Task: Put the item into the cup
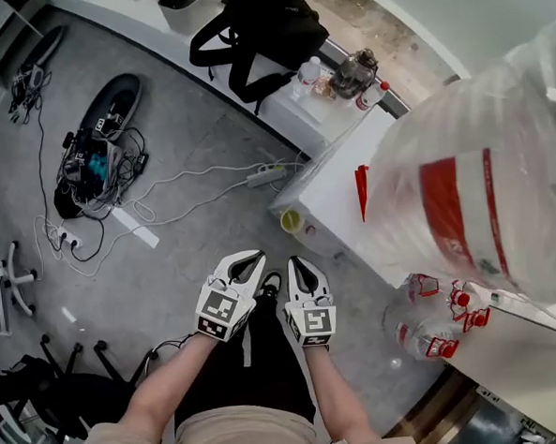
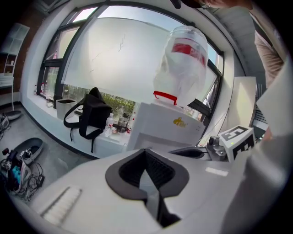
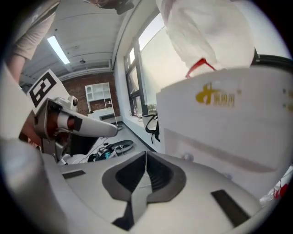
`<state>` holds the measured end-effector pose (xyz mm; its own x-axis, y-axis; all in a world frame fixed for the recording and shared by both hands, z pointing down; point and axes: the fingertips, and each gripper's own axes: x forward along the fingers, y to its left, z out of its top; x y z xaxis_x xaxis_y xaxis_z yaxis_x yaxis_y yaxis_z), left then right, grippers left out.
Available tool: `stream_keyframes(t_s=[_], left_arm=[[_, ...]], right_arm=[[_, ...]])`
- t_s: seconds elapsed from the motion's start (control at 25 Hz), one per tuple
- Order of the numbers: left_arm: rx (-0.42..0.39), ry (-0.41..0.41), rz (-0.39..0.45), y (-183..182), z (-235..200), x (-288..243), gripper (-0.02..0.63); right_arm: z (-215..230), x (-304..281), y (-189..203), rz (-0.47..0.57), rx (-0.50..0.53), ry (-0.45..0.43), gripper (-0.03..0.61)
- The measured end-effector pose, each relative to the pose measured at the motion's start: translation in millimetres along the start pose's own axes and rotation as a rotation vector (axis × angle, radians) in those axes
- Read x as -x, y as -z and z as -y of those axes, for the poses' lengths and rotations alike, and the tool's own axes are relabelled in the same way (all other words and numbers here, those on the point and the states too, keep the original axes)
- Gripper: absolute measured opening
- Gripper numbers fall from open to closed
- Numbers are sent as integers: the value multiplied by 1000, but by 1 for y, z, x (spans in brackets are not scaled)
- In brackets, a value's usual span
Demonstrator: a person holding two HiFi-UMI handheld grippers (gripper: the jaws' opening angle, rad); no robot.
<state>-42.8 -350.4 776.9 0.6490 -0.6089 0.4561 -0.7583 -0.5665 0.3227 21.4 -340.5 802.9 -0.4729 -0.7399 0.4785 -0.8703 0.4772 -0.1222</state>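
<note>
Both grippers are held close together in front of the person's waist, over the grey floor. My left gripper [image 1: 249, 262] [image 2: 146, 157] is shut, its pads meeting with nothing between them. My right gripper [image 1: 297, 265] [image 3: 146, 161] is shut and empty too. Ahead and to the right stands a white table [image 1: 338, 199] [image 3: 219, 119]. A small yellow round thing [image 1: 291, 221] sits at its near corner; I cannot tell whether it is the cup. No item for the cup shows clearly.
A big clear plastic bag with red print [image 1: 464, 196] [image 2: 183, 59] rests on the table. Red-capped bottles [image 1: 439, 314] hang beside it. A black backpack [image 1: 266, 25] [image 2: 91, 116] lies on the sill. Cables, a power strip [image 1: 266, 175] and gear [image 1: 91, 167] litter the floor; chair legs [image 1: 4, 280] stand left.
</note>
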Motion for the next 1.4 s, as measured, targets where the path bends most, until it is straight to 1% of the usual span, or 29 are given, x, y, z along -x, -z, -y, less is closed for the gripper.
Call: stream_keyframes(t_s=[0.12, 0.24, 0.4, 0.52, 0.6, 0.8, 0.88, 1.08, 1.2, 1.32, 1.4], left_arm=[[-28, 12, 18, -38, 16, 16, 8], [-55, 15, 38, -71, 26, 32, 8], [-109, 10, 53, -107, 29, 51, 8], [-152, -8, 76, -136, 24, 61, 8], [-162, -24, 95, -154, 22, 69, 8], [-113, -71, 145, -185, 22, 93, 8], [-108, -83, 170, -198, 23, 102, 8], [-165, -101, 235, -243, 23, 122, 8], [-195, -113, 274, -263, 27, 131, 8], [-218, -140, 308, -288, 21, 143, 8], [-229, -152, 337, -306, 22, 149, 8]], right_arm=[[-12, 24, -42, 20, 30, -36, 12], [-23, 44, -74, 30, 57, -66, 12], [-28, 68, -112, 65, 48, -72, 12], [-27, 80, -137, 101, 51, -63, 12], [-25, 86, -151, 116, 56, -46, 12], [-18, 107, -188, 168, 66, -11, 12], [-15, 115, -208, 200, 71, -1, 12], [-7, 125, -265, 293, 122, 23, 12], [-2, 135, -292, 331, 147, 37, 12], [-2, 140, -322, 367, 156, 30, 12], [-2, 146, -340, 380, 183, 15, 12]])
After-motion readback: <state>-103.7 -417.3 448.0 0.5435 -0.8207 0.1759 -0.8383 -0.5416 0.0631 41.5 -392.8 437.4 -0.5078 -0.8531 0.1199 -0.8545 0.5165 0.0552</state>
